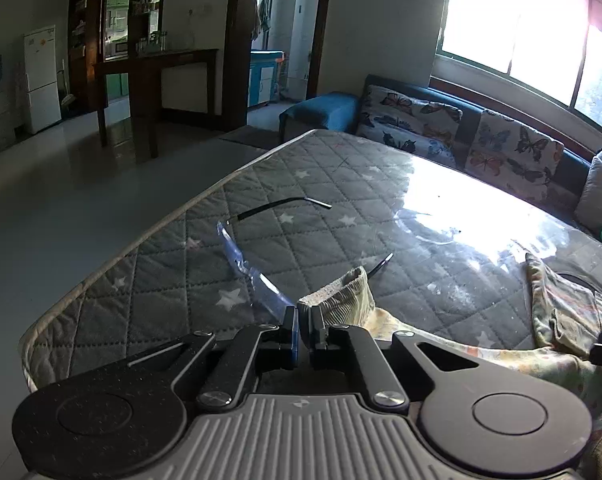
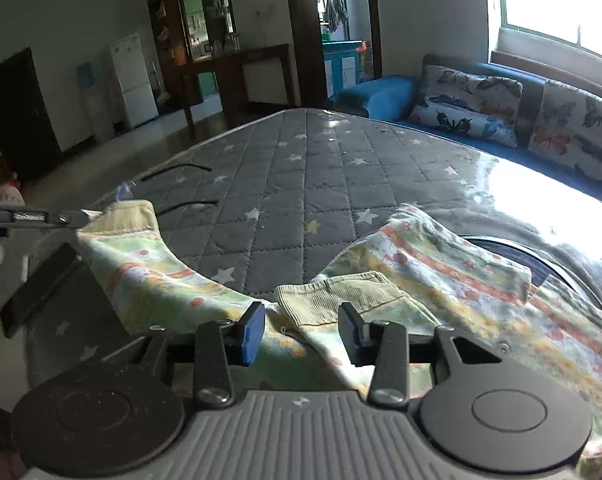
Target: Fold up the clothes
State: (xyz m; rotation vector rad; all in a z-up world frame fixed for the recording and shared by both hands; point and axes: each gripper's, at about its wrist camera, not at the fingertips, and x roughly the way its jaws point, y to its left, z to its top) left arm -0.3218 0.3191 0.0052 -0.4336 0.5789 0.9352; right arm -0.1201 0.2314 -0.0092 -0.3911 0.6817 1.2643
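Note:
A floral-print garment (image 2: 441, 264) with ribbed beige cuffs lies on the grey quilted star-pattern mattress (image 2: 321, 176). My left gripper (image 1: 305, 320) is shut on one ribbed cuff (image 1: 341, 296) and holds it up; it also shows at the left edge of the right wrist view (image 2: 77, 220). My right gripper (image 2: 305, 328) is open, its blue-padded fingers on either side of the other ribbed cuff (image 2: 341, 296), just above the cloth. The garment's body shows at the right of the left wrist view (image 1: 565, 312).
Clear safety glasses (image 1: 253, 264) lie on the mattress near the left edge. A sofa with butterfly cushions (image 1: 461, 136) runs along the right under bright windows. A dark wooden table (image 1: 153, 76) and a white fridge (image 1: 41, 80) stand across the tiled floor.

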